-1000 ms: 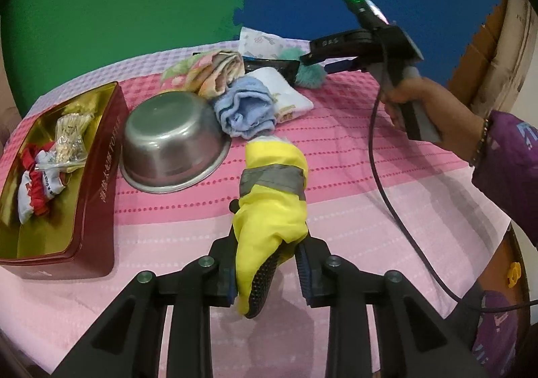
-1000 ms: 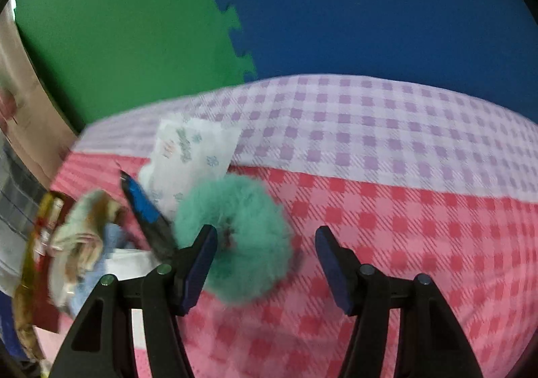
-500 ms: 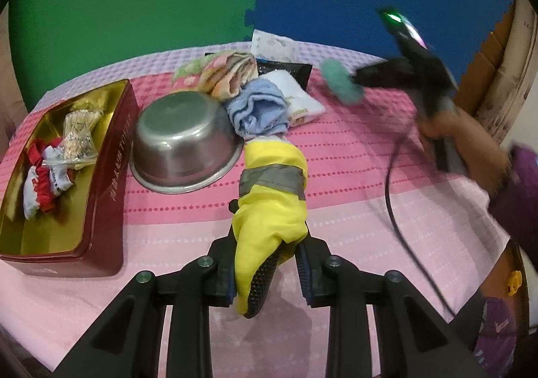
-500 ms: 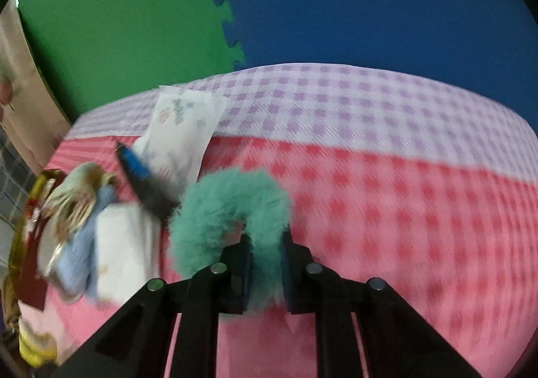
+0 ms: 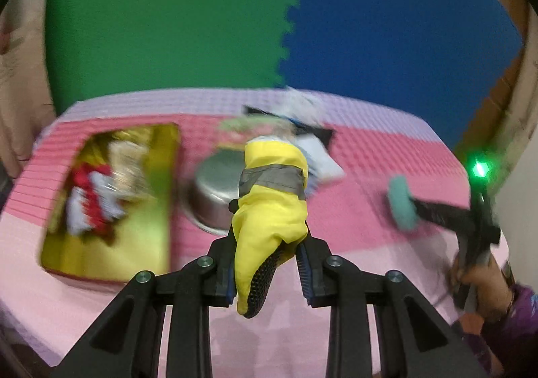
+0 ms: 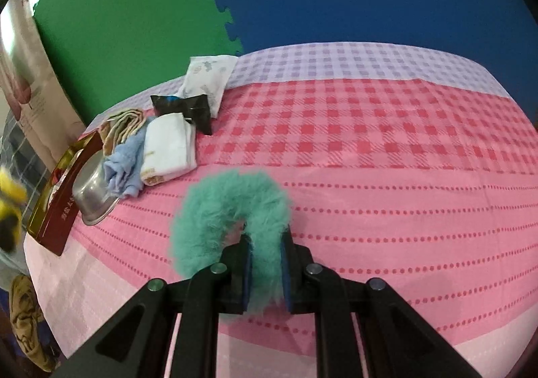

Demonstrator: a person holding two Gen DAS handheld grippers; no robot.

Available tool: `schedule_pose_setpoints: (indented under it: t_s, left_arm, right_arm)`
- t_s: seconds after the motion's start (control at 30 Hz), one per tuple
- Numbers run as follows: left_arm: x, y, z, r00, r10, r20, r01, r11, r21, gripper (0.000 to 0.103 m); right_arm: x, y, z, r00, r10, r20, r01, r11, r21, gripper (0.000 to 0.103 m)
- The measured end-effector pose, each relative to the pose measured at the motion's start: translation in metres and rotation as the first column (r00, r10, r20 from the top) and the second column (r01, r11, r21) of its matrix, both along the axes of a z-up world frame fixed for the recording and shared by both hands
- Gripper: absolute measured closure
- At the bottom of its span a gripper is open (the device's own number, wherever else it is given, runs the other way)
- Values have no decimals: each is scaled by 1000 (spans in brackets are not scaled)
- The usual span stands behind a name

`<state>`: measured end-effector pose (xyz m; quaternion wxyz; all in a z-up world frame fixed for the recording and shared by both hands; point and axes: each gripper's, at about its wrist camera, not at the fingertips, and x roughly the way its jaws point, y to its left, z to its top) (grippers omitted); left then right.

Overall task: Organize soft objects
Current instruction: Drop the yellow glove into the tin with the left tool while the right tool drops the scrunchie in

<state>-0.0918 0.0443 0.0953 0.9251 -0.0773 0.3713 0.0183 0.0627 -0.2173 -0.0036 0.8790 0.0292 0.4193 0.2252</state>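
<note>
At the far left of the left wrist view, an open gold-lined rectangular tin with dark red sides (image 5: 111,196) sits on the pink checked cloth of the table (image 5: 386,149), with red-and-white fabric pieces and a pale crinkly bundle already lying inside. Just right of it stands an upturned shiny steel bowl (image 5: 215,189), with a heap of folded cloths behind it. The left hand-held gripper (image 5: 267,272) is clamped on a yellow fabric glove with a grey band and black dotted palm (image 5: 269,210), which hangs lifted above the table, in front of the bowl. The tin looks like the likely home for soft things, so the glove is best carried leftward high enough to clear the tin's wall, then lowered over a bare patch of gold floor before the jaws part; released too early, its limp cuff could drape over the rim.

Further right, the right hand-held gripper (image 6: 265,272) pinches one side of a fluffy teal fur scrunchie (image 6: 228,216), held off the cloth. It should wait clear while the left side crosses, then follow the same path, so the two tools do not meet above the tin.
</note>
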Motion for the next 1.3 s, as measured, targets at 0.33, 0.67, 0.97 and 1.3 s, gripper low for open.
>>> schedule_pose_setpoints:
  t_s: [0.33,0.67,0.97,1.3]
  left_arm:
    - [45,120,10,985,160,-56,-155,984,81,75]
    - [118,170,-43,971,166,-170,-176,983,-45,20]
    - [91,171,-15,951,306,-35,-306,952,-18,13]
    - [-22,126,-13,882,467,-62,-452,875,174,13]
  right_arm:
    - [-7,2,1,1000,10,26,-9,999,-35,89]
    - [-3,2,-1,1000,17,18,-17,999,-35,89]
    - [-3,1,-1,1000,19,17,-18,999,-31,89]
    - [-2,2,0,1000,24,0,-24,999,-40,89]
